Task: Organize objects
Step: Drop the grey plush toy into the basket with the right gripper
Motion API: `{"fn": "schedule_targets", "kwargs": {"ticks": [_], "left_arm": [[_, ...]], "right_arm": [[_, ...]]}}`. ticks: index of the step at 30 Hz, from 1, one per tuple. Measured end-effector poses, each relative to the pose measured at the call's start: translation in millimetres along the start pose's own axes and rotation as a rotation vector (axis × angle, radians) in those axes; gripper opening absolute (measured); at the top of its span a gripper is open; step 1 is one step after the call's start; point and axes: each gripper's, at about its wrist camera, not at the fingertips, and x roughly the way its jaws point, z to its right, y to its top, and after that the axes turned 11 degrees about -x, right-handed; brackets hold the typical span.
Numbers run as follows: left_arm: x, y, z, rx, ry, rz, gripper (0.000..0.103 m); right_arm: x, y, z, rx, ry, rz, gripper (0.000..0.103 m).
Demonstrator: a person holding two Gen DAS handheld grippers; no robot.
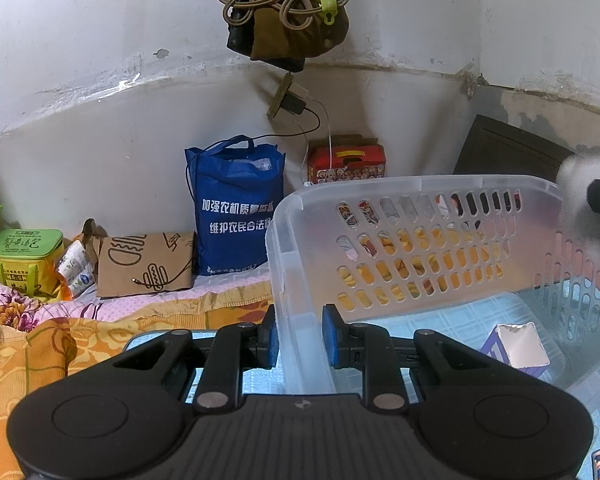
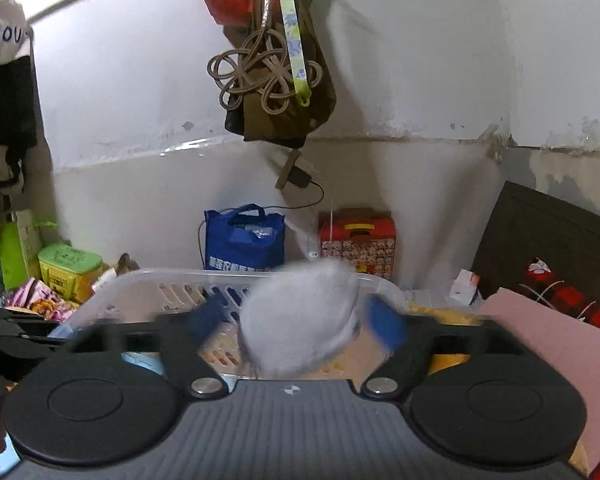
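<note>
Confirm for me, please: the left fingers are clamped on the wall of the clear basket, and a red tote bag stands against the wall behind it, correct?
Not quite: the tote bag is blue, not red, as the left wrist view shows; the red thing beside it is a printed carton. The rest holds: the left fingers are clamped on the wall of the clear basket.

White Chinese lettering is printed in two lines on the blue tote bag (image 1: 236,208): "加强农机质量监" above "维护农民合法", both lines being cut off by the basket. The letters "GROU" are read on the white hanging garment (image 2: 2,36). Chinese characters are noted on the green tin (image 1: 24,248) but cannot be deciphered.
</note>
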Motion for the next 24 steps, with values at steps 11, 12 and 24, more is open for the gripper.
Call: {"fn": "schedule_targets", "kwargs": {"ticks": [11, 12, 24], "left_arm": [[-1.7, 0.3, -0.6, -0.001, -0.006, -0.004, 0.027], [-1.7, 0.3, -0.8, -0.001, -0.006, -0.004, 0.027], [-1.9, -0.3, 0.1, 0.003, -0.001, 0.001, 0.027]], "right_arm": [[-68.5, -42.2, 15.4, 0.093, 0.031, 0.004, 0.103], [-72.5, -50.0, 14.1, 0.091, 0.027, -0.01, 0.103], [-130.6, -159.6, -21.9, 0.201, -0.063, 0.006, 0.103]]}}
